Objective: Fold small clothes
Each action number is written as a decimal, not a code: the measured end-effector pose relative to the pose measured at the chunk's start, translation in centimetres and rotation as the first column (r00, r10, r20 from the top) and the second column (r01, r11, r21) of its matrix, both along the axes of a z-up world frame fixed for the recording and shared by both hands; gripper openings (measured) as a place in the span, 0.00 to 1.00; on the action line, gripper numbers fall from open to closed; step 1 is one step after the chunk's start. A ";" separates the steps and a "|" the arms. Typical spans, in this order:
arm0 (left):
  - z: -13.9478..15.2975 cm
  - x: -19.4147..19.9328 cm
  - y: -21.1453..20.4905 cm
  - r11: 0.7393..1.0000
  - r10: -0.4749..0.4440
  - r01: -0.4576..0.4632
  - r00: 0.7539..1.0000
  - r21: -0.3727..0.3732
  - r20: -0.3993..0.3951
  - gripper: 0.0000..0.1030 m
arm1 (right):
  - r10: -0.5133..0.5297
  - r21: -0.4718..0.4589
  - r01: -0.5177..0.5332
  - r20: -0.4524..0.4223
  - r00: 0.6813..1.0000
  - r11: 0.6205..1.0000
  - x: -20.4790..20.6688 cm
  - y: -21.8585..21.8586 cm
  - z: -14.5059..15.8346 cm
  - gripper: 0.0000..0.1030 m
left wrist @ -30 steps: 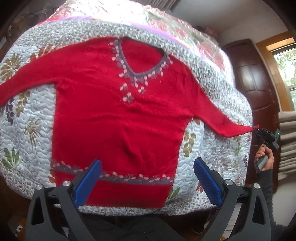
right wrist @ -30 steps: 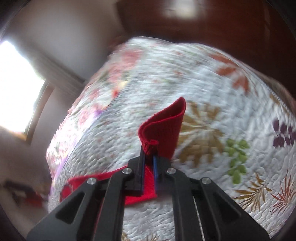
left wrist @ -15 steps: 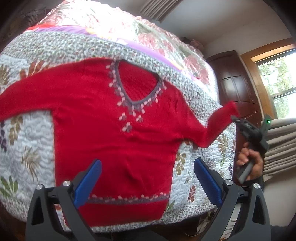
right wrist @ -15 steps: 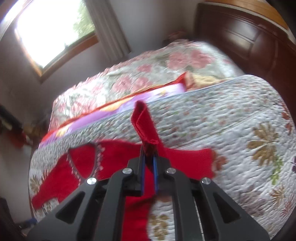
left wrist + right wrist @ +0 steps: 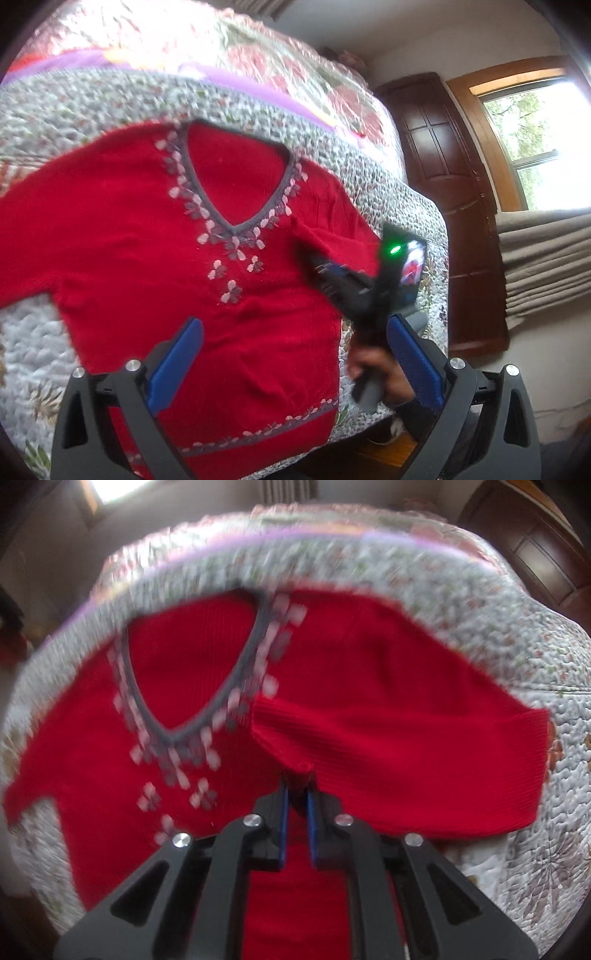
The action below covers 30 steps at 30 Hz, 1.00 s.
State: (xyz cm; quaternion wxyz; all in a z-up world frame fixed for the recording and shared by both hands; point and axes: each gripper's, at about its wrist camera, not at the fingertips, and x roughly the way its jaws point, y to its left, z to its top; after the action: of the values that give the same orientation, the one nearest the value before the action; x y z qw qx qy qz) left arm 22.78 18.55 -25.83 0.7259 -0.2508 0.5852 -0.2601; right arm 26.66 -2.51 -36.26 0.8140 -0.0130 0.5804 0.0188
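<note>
Holding: my right gripper [image 5: 297, 805] pinches the sleeve cuff [image 5: 301, 770].
Left gripper [image 5: 295, 363]: fingers open, empty.
Sweater [image 5: 147, 236]: soft, limp knit; I grip edges.

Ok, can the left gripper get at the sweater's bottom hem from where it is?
Probably yes. The left gripper is open above the sweater's lower body, and nothing covers the hem; the right gripper works farther up.

Red sweater [image 5: 147, 266] flat on quilt [image 5: 388, 192] — right gripper [image 5: 314, 264] pinching its sleeve.
</note>
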 end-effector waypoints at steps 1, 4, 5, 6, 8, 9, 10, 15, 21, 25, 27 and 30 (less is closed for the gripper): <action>-1.3 0.9 -0.2 1.000 -0.007 0.006 1.000 -0.026 -0.024 0.96 | 0.011 -0.016 -0.011 -0.016 1.000 1.000 -0.4 0.7 -1.0 0.18; -4.5 2.7 -0.5 0.991 -0.001 -0.011 0.995 -0.131 -0.095 0.96 | 0.045 -0.026 -0.045 -0.008 0.999 0.999 -1.6 1.7 -1.4 0.37; -5.3 3.1 -0.7 0.985 0.003 -0.024 0.993 -0.172 -0.119 0.96 | 0.062 -0.034 -0.062 -0.001 0.998 0.997 -2.5 2.0 -0.9 0.40; -6.2 3.7 -1.0 0.975 0.005 -0.036 0.990 -0.220 -0.142 0.96 | 0.066 -0.034 -0.066 0.000 0.998 0.997 -3.2 2.0 -0.4 0.41; -8.2 4.9 -2.1 0.941 0.008 -0.072 0.981 -0.330 -0.192 0.96 | 0.036 0.004 -0.036 -0.004 0.999 0.999 -5.4 1.1 1.2 0.45; -8.7 5.3 -2.6 0.929 0.006 -0.081 0.979 -0.361 -0.204 0.96 | 0.019 0.020 -0.019 -0.011 1.000 1.000 -6.6 0.7 1.7 0.47; -9.2 5.9 -3.4 0.915 0.003 -0.090 0.976 -0.394 -0.216 0.96 | 0.005 0.034 -0.004 -0.021 1.000 0.999 -7.9 0.2 2.3 0.48; -13.0 9.0 -8.4 0.899 -0.037 -0.090 0.960 -0.429 -0.278 0.96 | -0.047 0.060 0.053 -0.091 0.995 0.997 -15.8 -3.1 5.5 0.48; -16.1 10.9 -12.6 0.961 -0.059 -0.031 0.946 -0.273 -0.317 0.96 | -0.107 0.043 0.114 -0.152 0.983 0.993 -23.2 -4.6 7.8 0.54; -15.9 11.0 -13.4 0.969 -0.053 -0.027 0.948 -0.247 -0.313 0.96 | -0.178 0.053 0.189 -0.173 0.969 0.980 -25.0 -5.9 8.2 0.54; -15.8 11.0 -13.7 0.976 -0.049 -0.020 0.950 -0.217 -0.309 0.73 | -0.207 0.061 0.220 -0.167 0.964 0.974 -25.4 -6.2 8.8 0.54; -16.1 11.0 -13.6 0.991 -0.057 0.013 0.939 -0.132 -0.338 0.24 | -0.230 0.074 0.243 -0.152 0.961 0.967 -25.3 -6.3 9.5 0.54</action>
State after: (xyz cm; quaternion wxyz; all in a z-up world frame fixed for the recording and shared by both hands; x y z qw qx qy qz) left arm 33.82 4.95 -41.95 0.5913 -0.3274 0.6887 -0.2623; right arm 1.33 -8.82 -26.76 0.7666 0.0952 0.6329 -0.0512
